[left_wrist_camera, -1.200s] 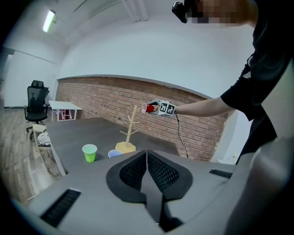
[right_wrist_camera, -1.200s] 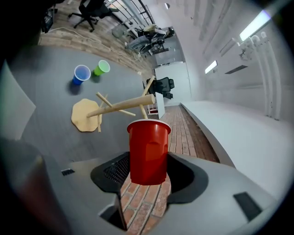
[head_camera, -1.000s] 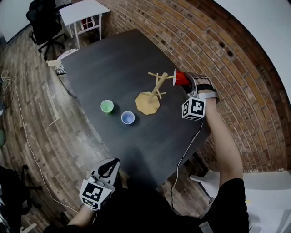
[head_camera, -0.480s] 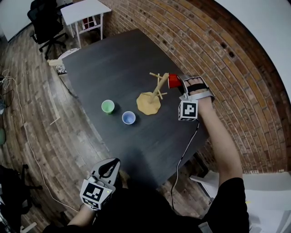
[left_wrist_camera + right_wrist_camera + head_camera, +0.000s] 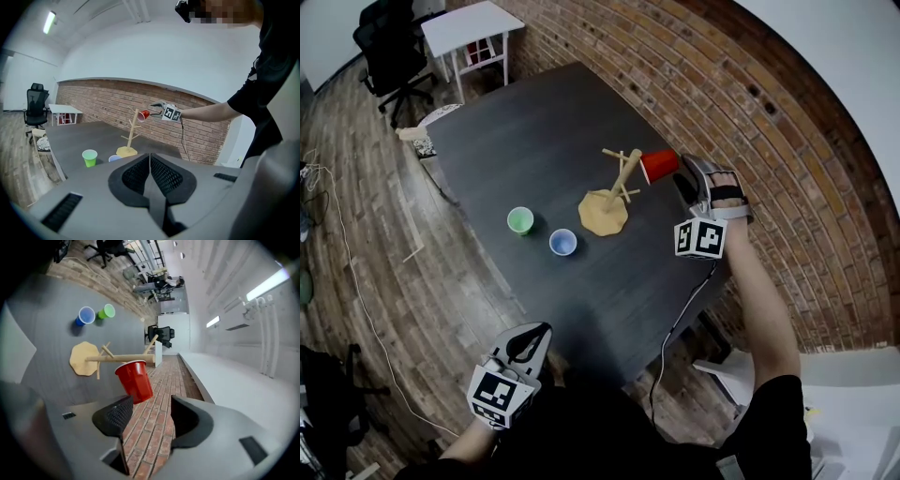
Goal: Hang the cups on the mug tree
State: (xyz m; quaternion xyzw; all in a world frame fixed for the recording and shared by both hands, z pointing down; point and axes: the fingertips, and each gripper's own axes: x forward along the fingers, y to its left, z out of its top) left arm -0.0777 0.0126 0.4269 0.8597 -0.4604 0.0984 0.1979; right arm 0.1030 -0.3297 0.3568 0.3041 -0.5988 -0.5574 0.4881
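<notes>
**Red cup parked on mug tree, right gripper off it**

Right gripper point(image 5: 151, 405) has backed away from the mug tree point(image 5: 616, 184) since half a second ago. Red cup point(image 5: 659, 166) didn't come back with it. It sits at the tree's top end, tilted, mouth toward the trunk and base toward me. The peg inside it is hidden, so I can't confirm how it's seated.

My right jaws are spread wide with nothing pinched. The cup's base is just ahead of one pad; I can't tell whether it touches.

Left gripper point(image 5: 528, 339) hasn't moved. It's well away from the tree, at the near edge of the table point(image 5: 534, 122), jaws pressed together with nothing between them.

Two cups are not hung. Green cup point(image 5: 520, 220) and blue cup point(image 5: 563, 243) both stand upright on the table to the left of the tree's base. They are close together but apart, with blue the nearer one to the base and neither touching it.
</notes>
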